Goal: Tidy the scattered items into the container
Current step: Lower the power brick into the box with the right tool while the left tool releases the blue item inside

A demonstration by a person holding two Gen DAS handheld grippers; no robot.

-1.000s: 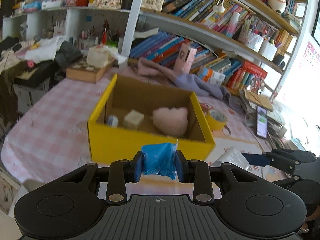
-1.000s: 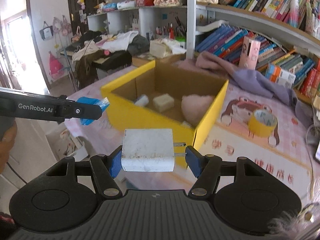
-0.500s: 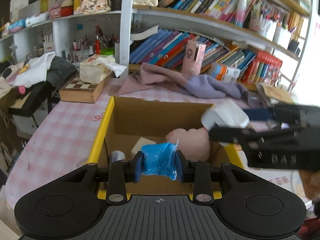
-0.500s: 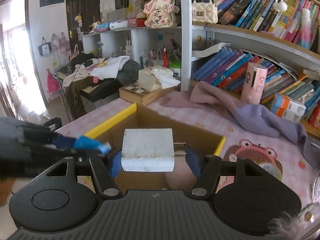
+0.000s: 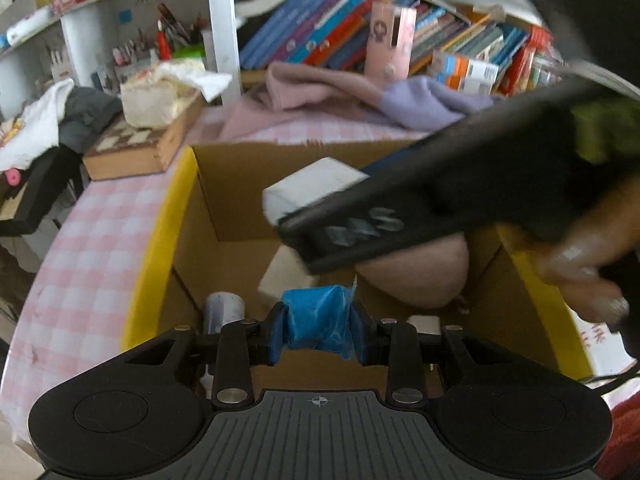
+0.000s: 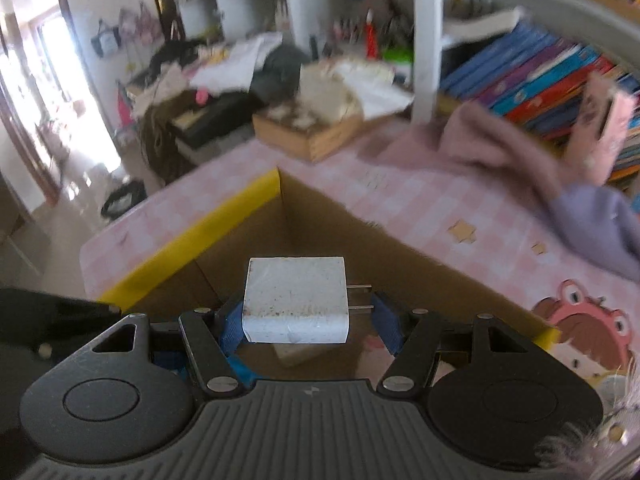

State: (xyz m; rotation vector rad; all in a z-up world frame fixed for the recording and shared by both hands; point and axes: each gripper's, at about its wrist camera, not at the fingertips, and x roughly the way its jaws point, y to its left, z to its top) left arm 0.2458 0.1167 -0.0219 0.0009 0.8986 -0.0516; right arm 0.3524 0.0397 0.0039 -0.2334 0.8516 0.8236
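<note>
Between the left claw's pads: blue packet (image 5: 318,316), pinched tight by the left claw (image 5: 318,330).
Between the right claw's pads: white plug (image 6: 295,299), clamped by the right claw (image 6: 306,318), prongs toward its right pad.
Below both claws: yellow box (image 5: 154,236), open.
Box floor, beyond the left claw: pink cushion (image 5: 416,276), pale block (image 5: 286,276), small cylinder (image 5: 224,306).
Around the box: pink checked tablecloth (image 6: 404,196).
Right of the left claw: a hand (image 5: 580,264) gripping the right claw's handle.

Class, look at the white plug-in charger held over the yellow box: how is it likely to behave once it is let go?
The white charger looks like a rigid block, so it should keep its shape. Its flat faces suggest it will land and rest, not roll. Its two metal prongs jut sideways and might catch the right gripper or the cardboard of the yellow box.
</note>
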